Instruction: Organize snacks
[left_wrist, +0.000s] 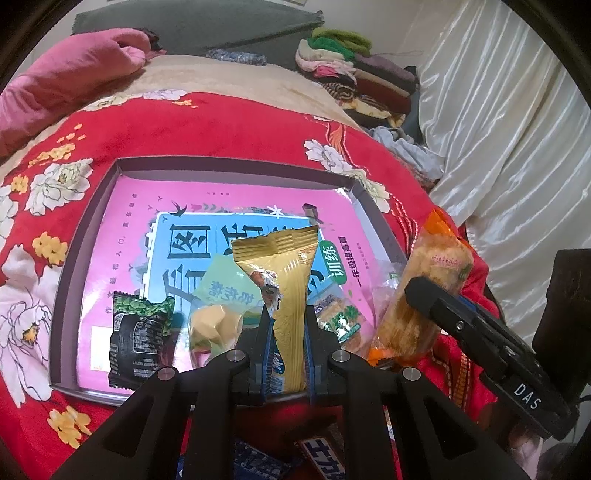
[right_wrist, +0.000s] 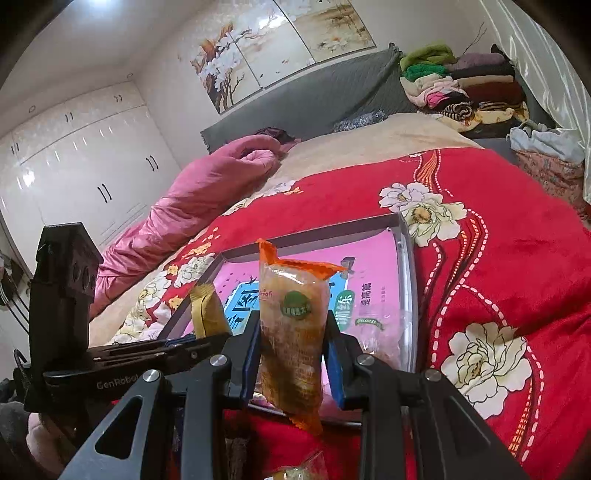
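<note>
Clamping a yellow snack packet (left_wrist: 286, 295) upright between its blue-lined jaws, the left hand-held gripper (left_wrist: 288, 354) hangs over the near edge of a shallow box (left_wrist: 236, 164) that lies on the red flowered blanket (left_wrist: 221, 125) of a bed. The packet's crimped top stands above the jaws and its lower end passes down between them.

The right hand-held gripper (right_wrist: 291, 354) is closed narrowly on an orange-sealed clear packet (right_wrist: 291, 332) of golden snacks, also held upright, just at the box's near right side. In the left wrist view that same packet (left_wrist: 424, 295) shows to the right of the box with the right gripper's black body across it.

The box floor is covered by a pink book (left_wrist: 229, 206) with a blue title panel. On it lie 3 more snacks near the front wall: a black and green packet (left_wrist: 140, 328) at the left, a pale green pouch (left_wrist: 218, 306) with a yellow piece inside beside it, and a small clear packet with green print (left_wrist: 338, 314) just right of the held yellow one.

Below the left gripper, on the blanket outside the box, parts of 2 dark blue wrappers (left_wrist: 317, 458) show. A pink quilt (right_wrist: 192, 199) lies bunched further up the bed, and folded clothes (right_wrist: 461, 88) are piled by the grey headboard (right_wrist: 314, 99).
</note>
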